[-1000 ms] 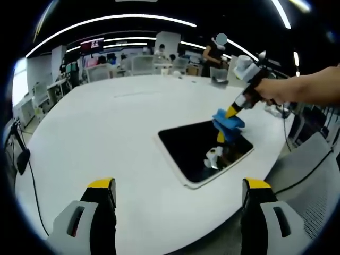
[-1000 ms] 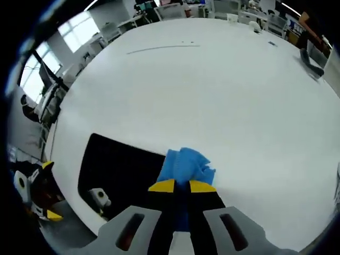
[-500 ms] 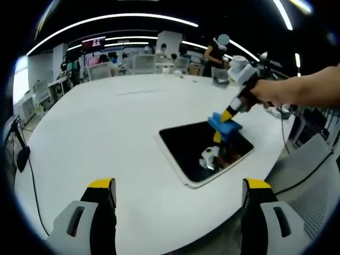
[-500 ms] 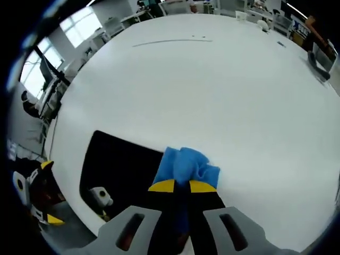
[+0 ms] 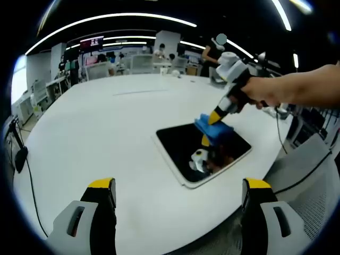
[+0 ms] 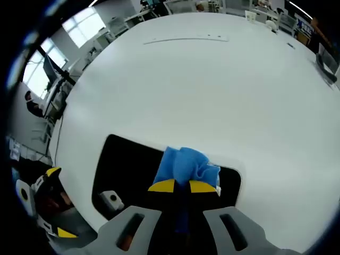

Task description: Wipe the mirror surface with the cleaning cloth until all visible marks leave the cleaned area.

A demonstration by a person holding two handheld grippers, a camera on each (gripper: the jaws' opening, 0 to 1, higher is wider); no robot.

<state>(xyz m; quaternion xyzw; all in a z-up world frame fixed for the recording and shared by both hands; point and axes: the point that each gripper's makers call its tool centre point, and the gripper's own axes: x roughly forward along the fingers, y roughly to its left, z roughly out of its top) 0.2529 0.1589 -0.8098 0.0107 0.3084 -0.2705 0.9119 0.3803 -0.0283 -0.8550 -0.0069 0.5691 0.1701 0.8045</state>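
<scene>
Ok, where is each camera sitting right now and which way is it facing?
Left gripper view: rides the left tool, held back from the table edge, facing across the round white table at the dark rectangular mirror; a person's hand shows.
Right gripper view: rides the right tool, looking down past its jaws at the table.
Shared: the mirror, the crumpled blue cleaning cloth on it, and the right tool clamping that cloth.
</scene>
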